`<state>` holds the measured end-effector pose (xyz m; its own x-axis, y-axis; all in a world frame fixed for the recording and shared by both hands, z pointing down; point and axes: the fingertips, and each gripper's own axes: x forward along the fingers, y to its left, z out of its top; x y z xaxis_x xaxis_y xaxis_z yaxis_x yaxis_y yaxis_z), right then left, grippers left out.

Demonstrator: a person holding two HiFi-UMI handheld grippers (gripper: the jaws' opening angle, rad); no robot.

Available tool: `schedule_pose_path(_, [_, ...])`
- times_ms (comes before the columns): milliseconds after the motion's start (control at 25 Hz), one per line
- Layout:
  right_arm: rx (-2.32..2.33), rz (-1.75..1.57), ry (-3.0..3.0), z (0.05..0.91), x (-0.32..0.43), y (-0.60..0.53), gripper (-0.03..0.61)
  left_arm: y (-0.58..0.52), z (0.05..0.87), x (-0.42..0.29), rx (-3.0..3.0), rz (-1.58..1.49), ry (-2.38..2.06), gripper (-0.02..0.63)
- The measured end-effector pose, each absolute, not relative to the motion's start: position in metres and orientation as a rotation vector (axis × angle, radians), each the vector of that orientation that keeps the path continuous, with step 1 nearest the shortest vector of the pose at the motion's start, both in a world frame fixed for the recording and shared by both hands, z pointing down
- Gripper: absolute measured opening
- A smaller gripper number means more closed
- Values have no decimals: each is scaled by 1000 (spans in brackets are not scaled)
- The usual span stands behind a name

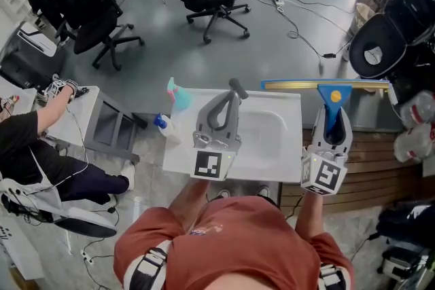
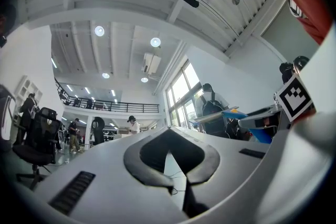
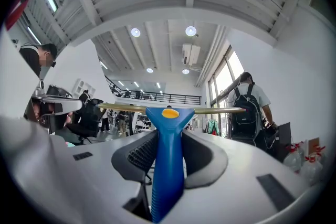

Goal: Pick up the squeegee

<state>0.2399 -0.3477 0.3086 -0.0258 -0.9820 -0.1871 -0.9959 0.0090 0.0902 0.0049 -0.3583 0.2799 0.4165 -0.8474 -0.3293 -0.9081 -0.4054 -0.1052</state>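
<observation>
Head view: right hand-held gripper [image 1: 333,124] is clamped on the blue handle of the squeegee [image 1: 333,93], held in the air by the right edge of the table [image 1: 178,149], with its blade level. Left gripper view: left hand-held gripper [image 2: 169,150] is closed, jaw tips together, with nothing between them.

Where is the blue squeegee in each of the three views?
Head view: squeegee at upper right, handle in the right gripper.
Left gripper view: squeegee right of middle, small.
Right gripper view: squeegee at centre, handle between the jaws.
Shared landmark: person with a backpack, in both gripper views.
</observation>
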Motion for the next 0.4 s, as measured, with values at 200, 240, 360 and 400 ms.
schedule_pose_path(200, [-2140, 301, 2186, 309, 239, -347, 141, -357, 281, 3, -2403, 325, 1534, 18])
schedule_pose_path(240, [-2140, 299, 2187, 309, 239, -347, 141, -357, 281, 3, -2405, 326, 1536, 18])
schedule_pose_path(360, [-2142, 296, 2186, 309, 238, -345, 141, -357, 281, 2, -2408, 328, 1543, 18])
schedule_pose_path(400, [-2142, 295, 2184, 309, 238, -345, 141, -356, 281, 2, -2408, 329, 1544, 18])
